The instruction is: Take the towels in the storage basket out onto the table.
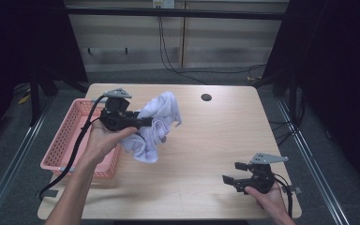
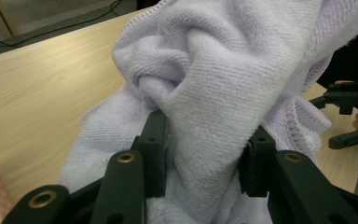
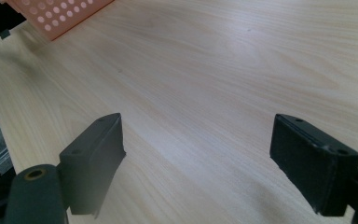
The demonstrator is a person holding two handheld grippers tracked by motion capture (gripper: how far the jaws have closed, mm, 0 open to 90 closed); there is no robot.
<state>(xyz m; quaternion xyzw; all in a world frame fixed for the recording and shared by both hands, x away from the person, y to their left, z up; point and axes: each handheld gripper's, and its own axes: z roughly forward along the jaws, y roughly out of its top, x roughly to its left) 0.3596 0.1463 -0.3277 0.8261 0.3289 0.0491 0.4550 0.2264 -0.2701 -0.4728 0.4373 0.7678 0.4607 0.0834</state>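
Observation:
A pale lilac towel (image 1: 155,126) hangs bunched in the air above the table, just right of the pink basket (image 1: 70,136). My left gripper (image 1: 145,123) is shut on the towel, and in the left gripper view both pads press into a thick fold of the cloth (image 2: 214,112) with the jaws part way apart around it (image 2: 205,163). Near the table's front right corner my right gripper (image 1: 232,174) stands open, low over bare wood. The right gripper view has its jaws wide apart (image 3: 196,154) with nothing between them.
The pink perforated basket (image 3: 56,16) sits at the table's left edge. A round dark hole (image 1: 206,97) marks the far middle of the tabletop. Cables run along the floor behind the table. Bare wood lies between the towel and my right gripper.

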